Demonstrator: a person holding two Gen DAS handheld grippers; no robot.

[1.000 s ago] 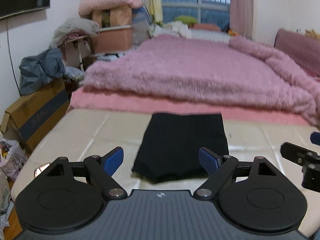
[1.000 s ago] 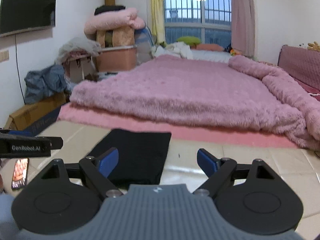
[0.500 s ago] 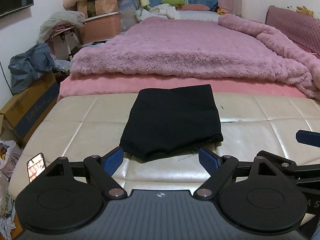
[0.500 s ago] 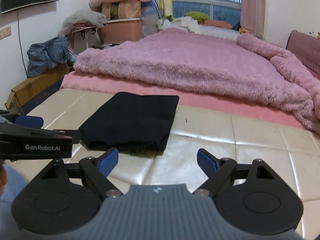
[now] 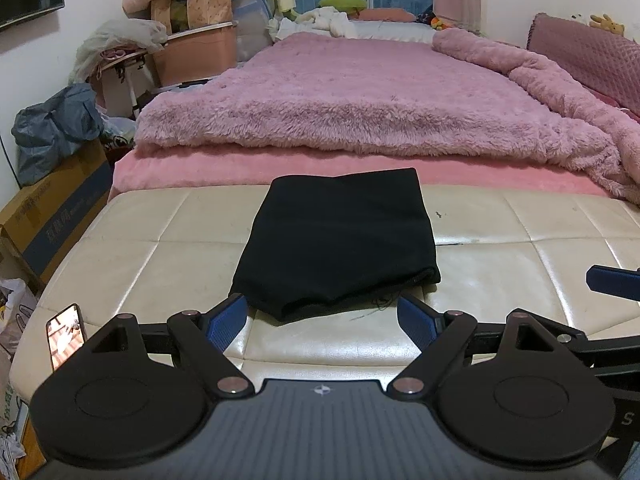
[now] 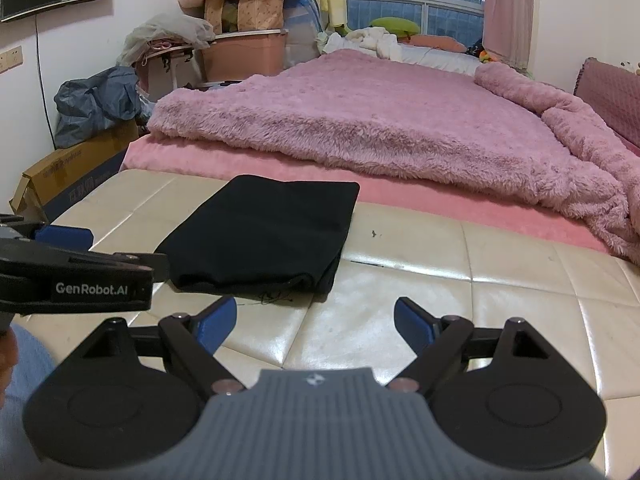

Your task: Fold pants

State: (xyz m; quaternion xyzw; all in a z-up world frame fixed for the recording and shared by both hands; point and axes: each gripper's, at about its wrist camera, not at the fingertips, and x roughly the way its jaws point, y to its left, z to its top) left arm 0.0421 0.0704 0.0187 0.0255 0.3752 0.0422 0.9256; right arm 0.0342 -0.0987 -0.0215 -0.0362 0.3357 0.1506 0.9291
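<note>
Black pants (image 5: 336,240) lie folded into a compact rectangle on the cream leather bench (image 5: 520,272) at the foot of the bed, its pink fluffy blanket (image 5: 360,96) beyond. I have my left gripper (image 5: 322,320) spread wide and empty just short of their near edge. My right gripper (image 6: 316,322) is likewise wide apart, holding nothing, with the pants ahead to its left.

Worktop (image 5: 520,264): cream padded leather, lying against the bed's foot. Folded black pants (image 5: 336,244) lying centrally on it; phone (image 5: 66,334) lying left of pants, at the near-left edge.
</note>
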